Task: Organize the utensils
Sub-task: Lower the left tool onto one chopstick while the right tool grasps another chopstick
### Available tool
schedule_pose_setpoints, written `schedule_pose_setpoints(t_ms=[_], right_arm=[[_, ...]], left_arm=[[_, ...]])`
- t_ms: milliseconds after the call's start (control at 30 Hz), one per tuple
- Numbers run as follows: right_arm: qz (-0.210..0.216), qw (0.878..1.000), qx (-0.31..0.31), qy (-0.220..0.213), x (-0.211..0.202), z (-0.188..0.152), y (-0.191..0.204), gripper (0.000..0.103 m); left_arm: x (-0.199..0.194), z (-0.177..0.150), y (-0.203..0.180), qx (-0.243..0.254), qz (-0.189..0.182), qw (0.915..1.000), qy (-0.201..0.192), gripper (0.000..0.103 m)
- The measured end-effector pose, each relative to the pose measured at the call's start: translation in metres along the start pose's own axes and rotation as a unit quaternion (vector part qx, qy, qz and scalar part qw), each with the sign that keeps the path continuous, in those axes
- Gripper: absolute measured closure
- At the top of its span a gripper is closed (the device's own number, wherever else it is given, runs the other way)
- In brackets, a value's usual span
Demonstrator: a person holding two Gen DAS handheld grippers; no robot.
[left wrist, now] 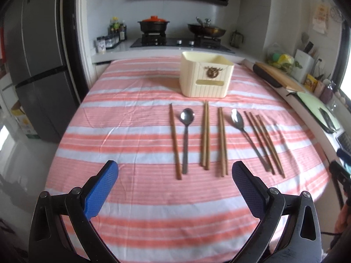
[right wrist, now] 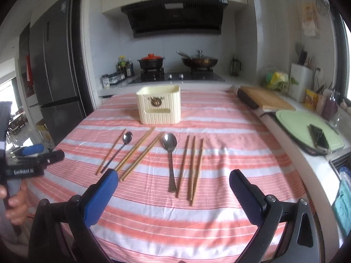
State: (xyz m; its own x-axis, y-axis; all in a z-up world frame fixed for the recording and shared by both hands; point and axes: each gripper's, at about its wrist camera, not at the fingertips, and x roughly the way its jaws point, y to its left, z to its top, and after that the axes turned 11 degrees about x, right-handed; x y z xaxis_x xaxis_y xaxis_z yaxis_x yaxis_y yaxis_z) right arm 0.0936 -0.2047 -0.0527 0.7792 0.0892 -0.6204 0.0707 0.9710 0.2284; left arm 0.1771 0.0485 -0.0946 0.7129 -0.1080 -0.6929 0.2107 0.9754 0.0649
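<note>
A cream ribbed holder box [left wrist: 206, 76] [right wrist: 159, 105] stands on the striped tablecloth [left wrist: 131, 114] [right wrist: 230, 127] at the far middle. In front of it lie several wooden chopsticks in groups [left wrist: 205, 135] [left wrist: 222, 142] [left wrist: 264, 144] [right wrist: 193, 166] [right wrist: 136, 151] and two metal spoons [left wrist: 186, 129] [left wrist: 243, 129] [right wrist: 170, 153] [right wrist: 122, 144]. My left gripper [left wrist: 175, 175] is open and empty above the near edge, just short of the utensil ends. My right gripper [right wrist: 173, 182] is open and empty, over the handle ends of the right spoon and chopsticks. The left gripper also shows in the right wrist view [right wrist: 33, 155], held in a hand.
A counter runs along the right with a wooden cutting board [right wrist: 265, 98], a green board [right wrist: 307, 127] with a dark phone-like object, jars and a knife block. A stove with a pot [left wrist: 153, 25] and a pan is behind the table. A grey fridge [left wrist: 37, 65] stands left.
</note>
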Motion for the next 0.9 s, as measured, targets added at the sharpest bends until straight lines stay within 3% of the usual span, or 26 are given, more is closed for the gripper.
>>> schedule_pose_setpoints(t_ms=[167,400,500,667,767,900], right_arm=[[-0.008,0.999,0.009,0.043,0.030,0.002,-0.016,0.000],[-0.064,0.993,-0.084,0.062,0.077,0.019,-0.031,0.000],[-0.048,0.993,-0.071,0.085,0.110,0.030,-0.045,0.002],[-0.029,0.987,0.000,0.158,0.186,0.035,-0.072,0.043],[-0.018,0.983,0.023,0.180,0.211,0.037,-0.078,0.052],[-0.030,0.978,-0.012,0.205,0.231,0.033,-0.070,0.068]], left_arm=[[0.074,0.030,0.024,0.001,-0.027,0.9981,0.055,0.000],[0.166,0.046,0.026,0.018,-0.013,0.9922,0.123,0.001],[0.187,0.045,0.029,0.006,-0.011,0.9897,0.142,0.001],[0.207,0.043,0.025,0.007,-0.003,0.9877,0.156,0.004],[0.213,0.044,0.023,0.018,0.014,0.9874,0.156,0.008],[0.218,0.045,0.023,0.025,0.023,0.9871,0.156,0.008]])
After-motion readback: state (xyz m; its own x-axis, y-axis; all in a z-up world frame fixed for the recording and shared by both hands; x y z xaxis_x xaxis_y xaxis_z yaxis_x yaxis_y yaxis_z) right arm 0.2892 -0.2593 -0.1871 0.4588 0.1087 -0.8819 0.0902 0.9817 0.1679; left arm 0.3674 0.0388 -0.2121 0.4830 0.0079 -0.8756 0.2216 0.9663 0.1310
